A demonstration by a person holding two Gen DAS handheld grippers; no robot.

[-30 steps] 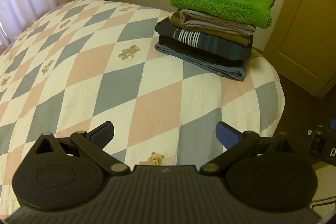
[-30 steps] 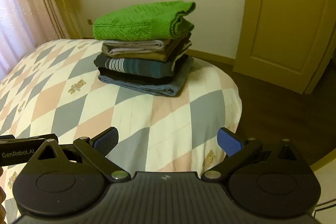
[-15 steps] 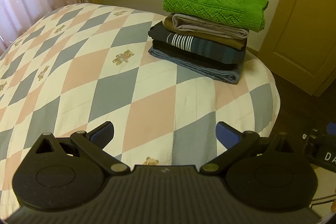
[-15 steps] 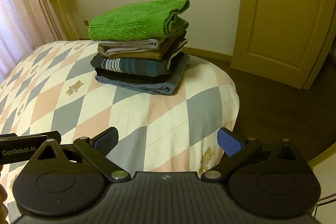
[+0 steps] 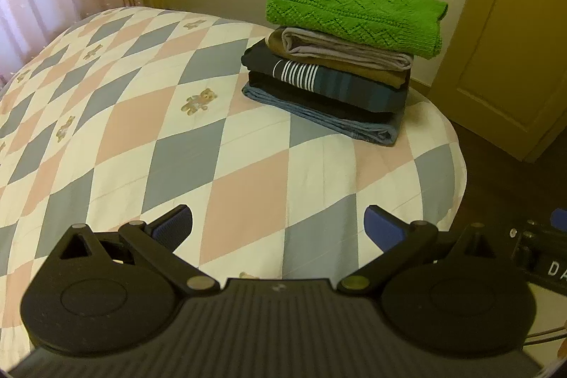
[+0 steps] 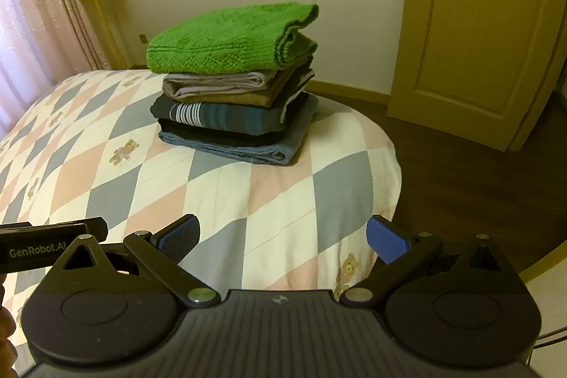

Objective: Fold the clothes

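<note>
In the left wrist view, the left gripper (image 5: 278,224) is seen with its blue-padded fingers spread wide and nothing held between them; it is held above the diamond-patterned quilt (image 5: 184,144); the stack of folded clothes (image 5: 340,73) is set near the bed's far corner, topped by a green knitted sweater (image 5: 354,11) (a door (image 5: 503,59) stands behind). In the right wrist view, the right gripper (image 6: 282,238) is likewise seen spread and empty over the quilt (image 6: 219,197); the stack (image 6: 237,105) is seen well apart from it, beyond the fingers.
</note>
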